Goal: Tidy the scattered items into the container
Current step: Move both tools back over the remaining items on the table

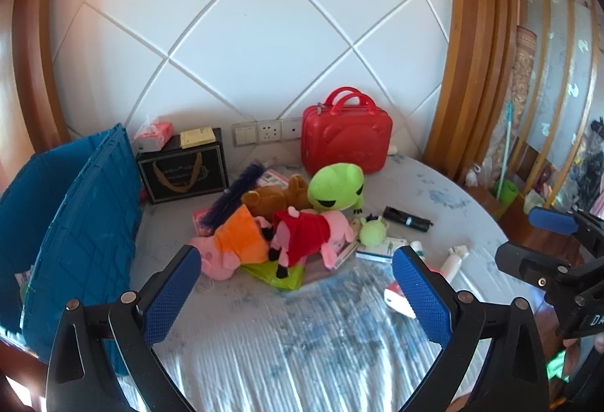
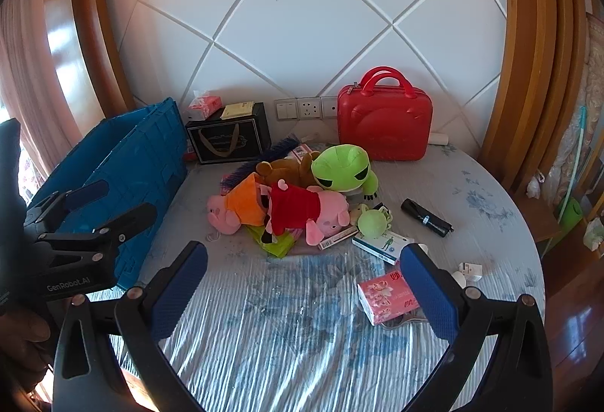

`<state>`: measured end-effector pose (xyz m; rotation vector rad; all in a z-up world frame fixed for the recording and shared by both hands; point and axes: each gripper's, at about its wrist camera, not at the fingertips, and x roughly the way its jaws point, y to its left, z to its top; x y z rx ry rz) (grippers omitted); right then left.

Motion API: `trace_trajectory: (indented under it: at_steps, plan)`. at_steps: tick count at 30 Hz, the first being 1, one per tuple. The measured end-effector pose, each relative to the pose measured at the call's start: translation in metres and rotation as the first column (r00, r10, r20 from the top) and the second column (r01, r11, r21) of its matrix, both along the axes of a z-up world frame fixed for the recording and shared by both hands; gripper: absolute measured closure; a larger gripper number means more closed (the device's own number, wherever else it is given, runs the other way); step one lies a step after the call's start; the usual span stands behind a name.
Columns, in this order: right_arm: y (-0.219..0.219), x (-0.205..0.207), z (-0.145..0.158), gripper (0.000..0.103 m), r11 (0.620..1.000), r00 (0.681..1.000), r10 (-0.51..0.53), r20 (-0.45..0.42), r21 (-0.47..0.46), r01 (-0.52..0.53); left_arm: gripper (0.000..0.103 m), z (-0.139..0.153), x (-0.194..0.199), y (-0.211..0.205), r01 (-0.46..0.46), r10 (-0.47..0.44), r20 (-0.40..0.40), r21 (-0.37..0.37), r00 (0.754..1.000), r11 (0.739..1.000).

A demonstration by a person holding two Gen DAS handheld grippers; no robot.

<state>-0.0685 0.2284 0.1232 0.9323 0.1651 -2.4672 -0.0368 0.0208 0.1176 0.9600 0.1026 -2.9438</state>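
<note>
Along the bed's left edge: blue crate (open-topped).
Bed centre: plush toys, small boxes scattered nearby.
Left gripper: jaws apart, empty.
Right gripper: jaws apart, empty.

My left gripper and right gripper both wear blue pads with a fine dotted texture on black frames. The crate is deep blue with a ribbed grid. The bed has a pale grey-white sheet with faded blue flowers and thin ridged stripes. In the pile I see a lime-green frog with black eyes, a brown bear, and two pink pigs, one dressed in orange, the other in red. The case is glossy red. The bag is black with tan handles. The tissue pack is pink with red blossoms. The wall is white, crossed by diamond grooves.
</note>
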Motion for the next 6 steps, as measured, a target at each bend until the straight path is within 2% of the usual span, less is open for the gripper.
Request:
trace_trajectory:
  at_steps: [6]
  plan:
    - [0.0017,-0.0027,-0.0006,0.000,1.000,1.000,-0.006,0.000,0.007,0.006,0.000,0.0017,0.0062,0.0017,-0.046,0.045,-0.042,-0.027,0.998,0.999]
